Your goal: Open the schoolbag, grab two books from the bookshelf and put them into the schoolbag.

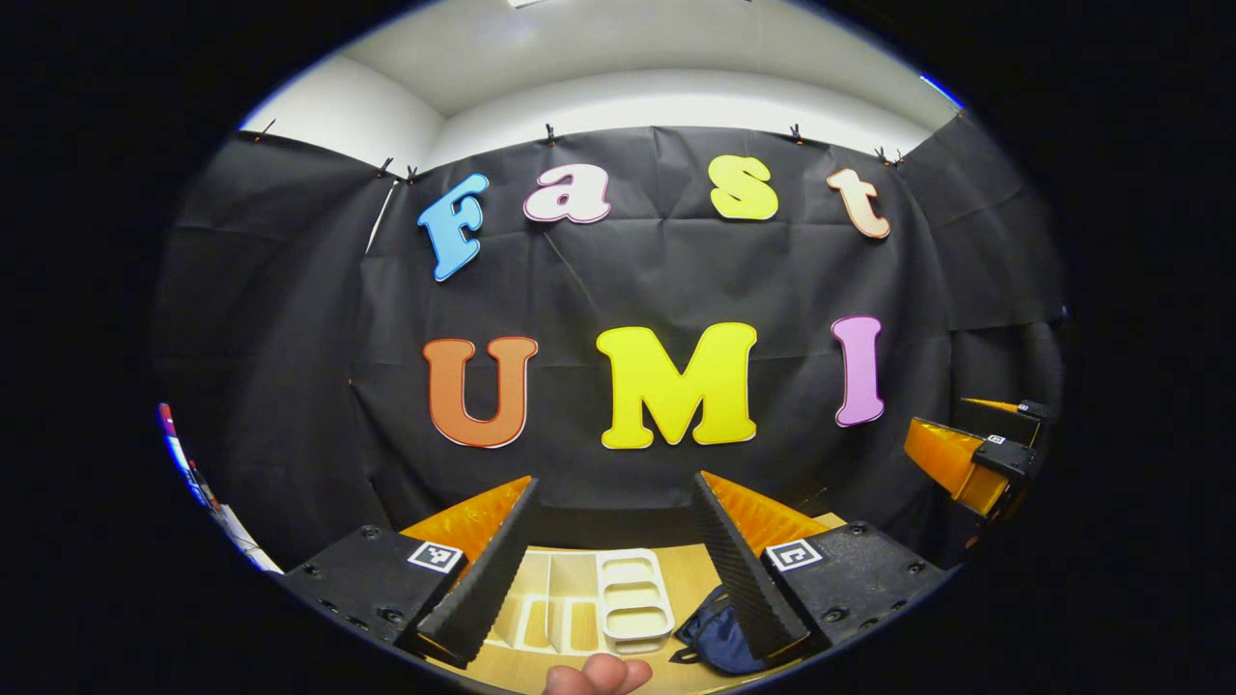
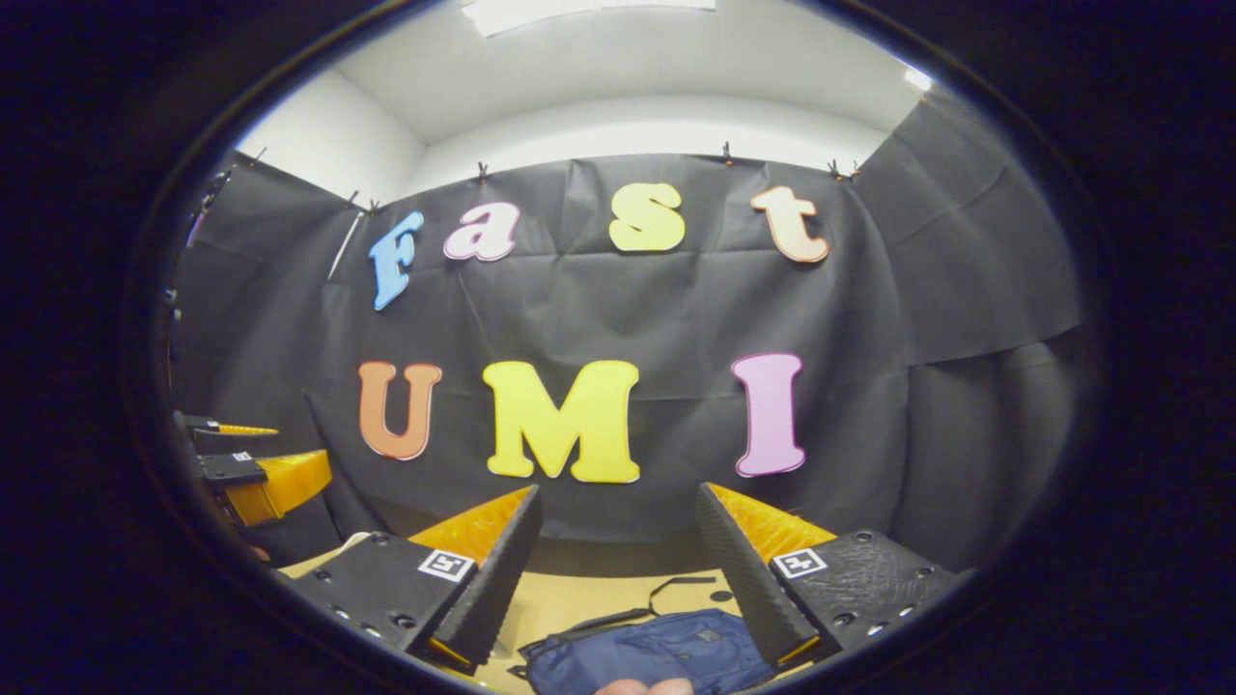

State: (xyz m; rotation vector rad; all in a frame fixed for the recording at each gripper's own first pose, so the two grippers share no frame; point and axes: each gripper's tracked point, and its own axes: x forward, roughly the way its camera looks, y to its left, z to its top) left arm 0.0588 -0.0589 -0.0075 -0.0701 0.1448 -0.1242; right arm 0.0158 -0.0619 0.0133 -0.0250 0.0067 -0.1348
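A dark blue schoolbag point(image 2: 652, 652) lies flat on the wooden table, low between my right gripper's fingers; its corner point(image 1: 716, 635) peeks out beside my left gripper's right finger. My left gripper point(image 1: 615, 492) hangs open above the table, over a white bookshelf rack point(image 1: 589, 608) with several dividers; I cannot make out any books in it. My right gripper point(image 2: 618, 497) is open too, holding nothing. Each gripper appears at the edge of the other's view: the right gripper point(image 1: 975, 454) and the left gripper point(image 2: 251, 468).
The wooden table point(image 2: 579, 594) runs up to the black cloth wall close behind. A black bag strap point(image 2: 676, 585) trails across the tabletop behind the schoolbag. A fingertip point(image 1: 599, 676) of the holding hand shows at the bottom of the left gripper view.
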